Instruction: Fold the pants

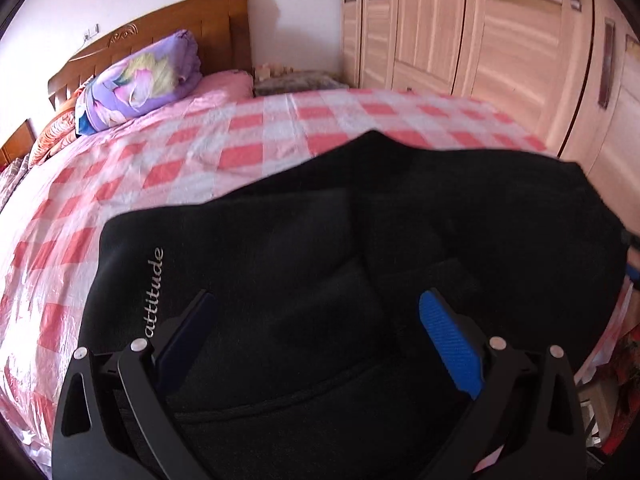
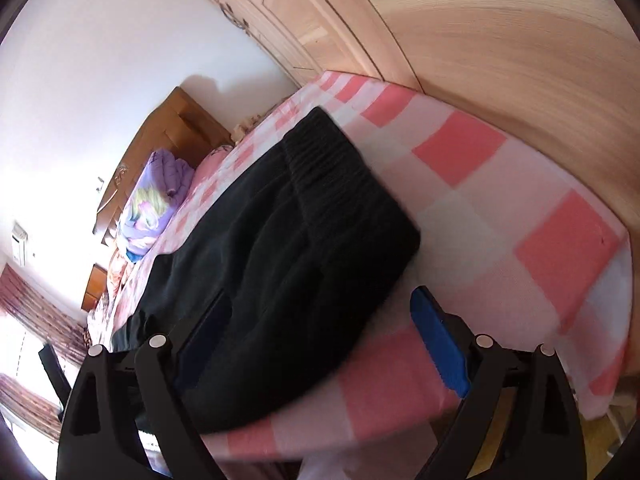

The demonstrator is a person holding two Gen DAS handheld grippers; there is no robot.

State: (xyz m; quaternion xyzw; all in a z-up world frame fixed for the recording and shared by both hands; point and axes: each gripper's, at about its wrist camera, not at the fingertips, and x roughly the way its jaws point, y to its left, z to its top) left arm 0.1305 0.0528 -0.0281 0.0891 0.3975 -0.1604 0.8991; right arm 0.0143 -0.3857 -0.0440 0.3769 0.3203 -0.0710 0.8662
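You have no basket, box or drawer open here — the only thing that bears anything is the bed (image 1: 120,184), and on its pink-and-white checked sheet lie the black pants (image 1: 320,240), spread near the edge closest to you. In your left wrist view they fill the lower middle, with the word "attitude" (image 1: 154,292) stitched in pale thread up one side. In your right wrist view the ribbed elastic waistband (image 2: 332,176) lies at the far end of the dark cloth, towards the wardrobe.

Your left gripper (image 1: 316,320) hangs over the pants with its jaws spread wide; the cloth lies below and between the blue pads (image 1: 448,344), and nothing is clamped. Your right gripper (image 2: 320,320) is likewise spread wide — the near edge of the pants sits between its fingers, and the pads do not press on it.

At the head of the bed a rolled purple floral quilt (image 1: 140,80) rests against a brown wooden headboard (image 1: 160,36). A pale wooden wardrobe (image 1: 480,28) lines the far side of the room, and the wall behind the headboard is plain white.
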